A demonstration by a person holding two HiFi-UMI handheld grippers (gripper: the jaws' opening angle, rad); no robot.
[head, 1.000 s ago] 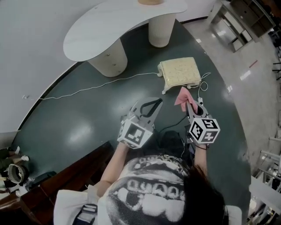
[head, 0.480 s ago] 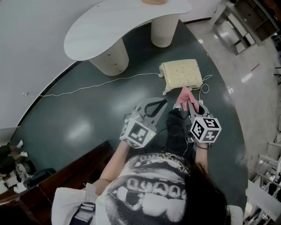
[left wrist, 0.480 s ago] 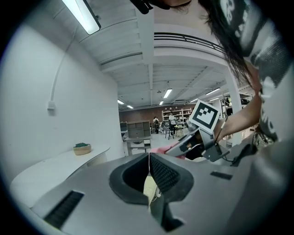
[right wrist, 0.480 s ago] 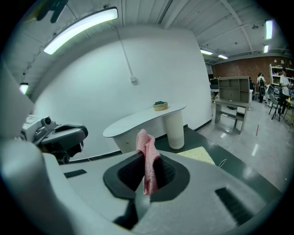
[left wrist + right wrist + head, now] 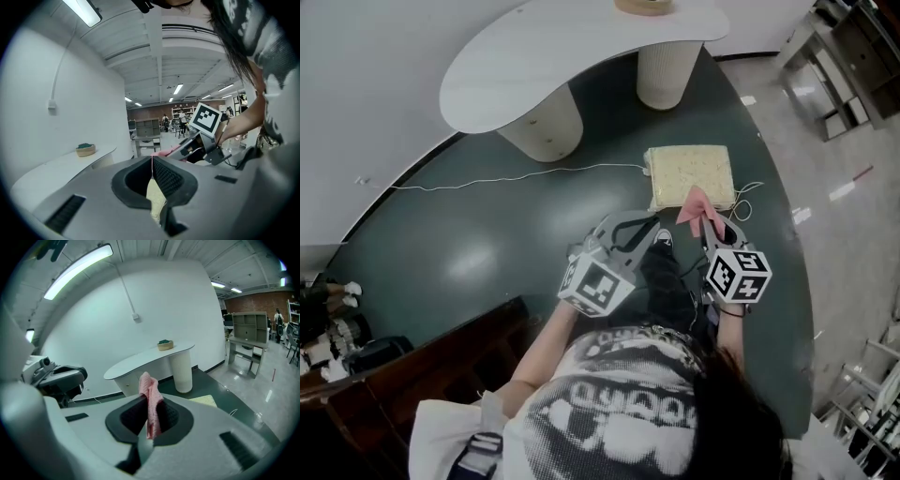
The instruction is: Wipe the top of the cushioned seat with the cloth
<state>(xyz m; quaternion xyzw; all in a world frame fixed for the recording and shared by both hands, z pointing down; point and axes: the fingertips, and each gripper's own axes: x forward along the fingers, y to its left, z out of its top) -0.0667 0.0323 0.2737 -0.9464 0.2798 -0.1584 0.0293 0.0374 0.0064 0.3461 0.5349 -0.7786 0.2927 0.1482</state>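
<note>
The cushioned seat (image 5: 690, 175) is a low cream square stool on the dark green floor, just ahead of both grippers. My right gripper (image 5: 710, 228) is shut on a pink cloth (image 5: 697, 206), which sticks up over the seat's near edge. The right gripper view shows the cloth (image 5: 150, 404) pinched between the jaws, with the seat (image 5: 204, 401) beyond on the right. My left gripper (image 5: 649, 225) is shut with nothing in it, left of the cloth and short of the seat. In the left gripper view (image 5: 152, 161) the tips meet, and the cream seat (image 5: 154, 201) shows below them.
A white kidney-shaped table (image 5: 544, 47) on two round pedestals stands beyond the seat, with a small bowl (image 5: 164, 344) on it. A white cable (image 5: 487, 178) runs across the floor to the seat. Dark wooden furniture (image 5: 422, 375) is at lower left; metal shelving (image 5: 834, 56) at upper right.
Both grippers have come closer to the seat. The pink cloth, which hung short of the seat, now overlaps its near edge. Both grippers stay shut.
</note>
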